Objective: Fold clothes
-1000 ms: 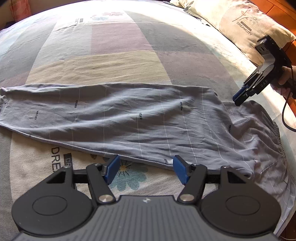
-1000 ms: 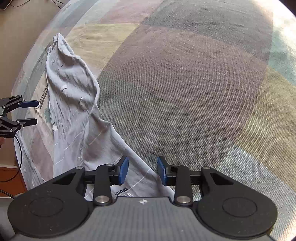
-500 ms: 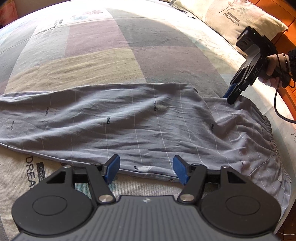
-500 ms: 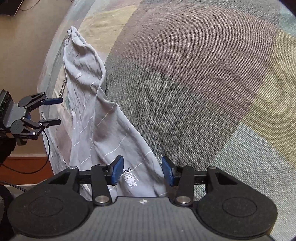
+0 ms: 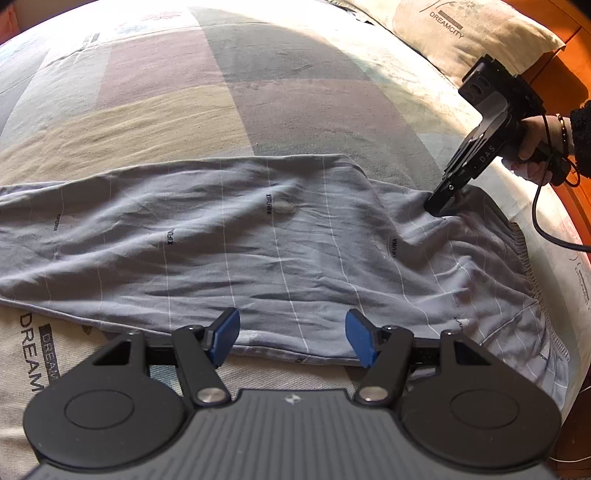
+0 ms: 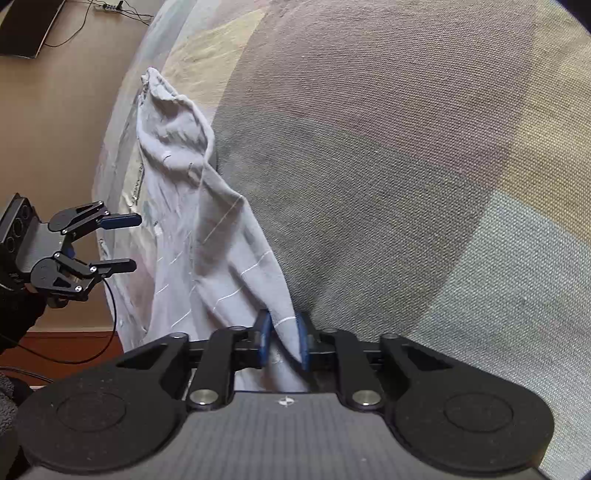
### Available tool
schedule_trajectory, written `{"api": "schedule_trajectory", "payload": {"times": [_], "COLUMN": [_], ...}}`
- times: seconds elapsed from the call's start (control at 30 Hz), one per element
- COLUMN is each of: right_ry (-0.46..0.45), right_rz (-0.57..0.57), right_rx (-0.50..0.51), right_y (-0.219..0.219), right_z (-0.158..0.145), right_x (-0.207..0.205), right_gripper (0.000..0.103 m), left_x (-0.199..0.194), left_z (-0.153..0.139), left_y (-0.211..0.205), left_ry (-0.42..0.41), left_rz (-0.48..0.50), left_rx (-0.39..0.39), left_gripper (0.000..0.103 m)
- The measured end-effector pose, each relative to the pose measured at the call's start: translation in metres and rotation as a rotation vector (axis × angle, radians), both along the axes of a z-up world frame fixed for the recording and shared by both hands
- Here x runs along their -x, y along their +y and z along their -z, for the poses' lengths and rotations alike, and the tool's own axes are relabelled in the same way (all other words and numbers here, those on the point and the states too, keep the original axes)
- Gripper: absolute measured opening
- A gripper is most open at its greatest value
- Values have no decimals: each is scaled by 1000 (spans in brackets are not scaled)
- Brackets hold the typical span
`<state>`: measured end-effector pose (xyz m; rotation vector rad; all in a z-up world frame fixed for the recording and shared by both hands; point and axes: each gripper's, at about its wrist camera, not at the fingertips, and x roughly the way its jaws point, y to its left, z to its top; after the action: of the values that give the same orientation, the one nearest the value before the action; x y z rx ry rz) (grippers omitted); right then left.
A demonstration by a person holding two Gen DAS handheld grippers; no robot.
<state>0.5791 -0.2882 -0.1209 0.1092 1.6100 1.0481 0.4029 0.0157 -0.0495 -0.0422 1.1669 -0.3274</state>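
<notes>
Grey trousers with thin white lines (image 5: 280, 243) lie stretched across the patchwork bed cover, waistband at the right. My left gripper (image 5: 291, 341) hovers open over their near edge, nothing between its blue pads. Seen from the left wrist, my right gripper (image 5: 441, 206) is down on the cloth near the waistband's far corner. In the right wrist view this right gripper (image 6: 283, 341) is shut on a fold of the trousers (image 6: 207, 236), cloth pinched between the blue pads. The open left gripper (image 6: 123, 242) shows at the left there, above the bed's edge.
A pillow (image 5: 476, 33) printed DREAMCITY lies at the far right by an orange wooden headboard (image 5: 554, 66). A hand (image 5: 532, 147) with a dark sleeve holds the right gripper; a cable trails from it. Bare floor (image 6: 55, 129) lies beyond the bed edge.
My right gripper dropped onto the trousers near the waistband and shut on a fold of cloth. My left gripper slid right along the near edge, staying open.
</notes>
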Motion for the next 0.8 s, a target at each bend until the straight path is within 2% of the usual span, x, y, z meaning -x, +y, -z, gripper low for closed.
{"api": "schedule_trajectory", "payload": {"times": [0.1, 0.17, 0.3, 0.37, 0.43, 0.47, 0.63, 0.8], "right_ry": [-119, -208, -281, -301, -326, -334, -352, -305], "right_rz": [-51, -45, 77, 135, 186, 211, 386, 420], "right_rx": [34, 59, 64, 113, 187, 196, 133, 244], "right_y": [15, 15, -9, -19, -26, -31, -69, -100], "right_z": [-15, -30, -50, -49, -46, -48, -66, -44], "right_x": [13, 20, 15, 13, 14, 16, 43, 83], "right_gripper": [1, 3, 3, 5, 16, 16, 39, 42], "left_x": [3, 5, 5, 3, 1, 0, -3, -4], "left_z": [1, 1, -1, 0, 0, -1, -2, 0], "left_y": [-5, -8, -6, -5, -4, -4, -6, -9], "left_ry": [7, 8, 4, 2, -2, -4, -14, -12], "left_rz": [17, 34, 43, 40, 39, 40, 65, 71], "left_rx": [7, 13, 6, 6, 3, 2, -9, -6], "left_gripper": [64, 64, 64, 64, 64, 64, 64, 64]}}
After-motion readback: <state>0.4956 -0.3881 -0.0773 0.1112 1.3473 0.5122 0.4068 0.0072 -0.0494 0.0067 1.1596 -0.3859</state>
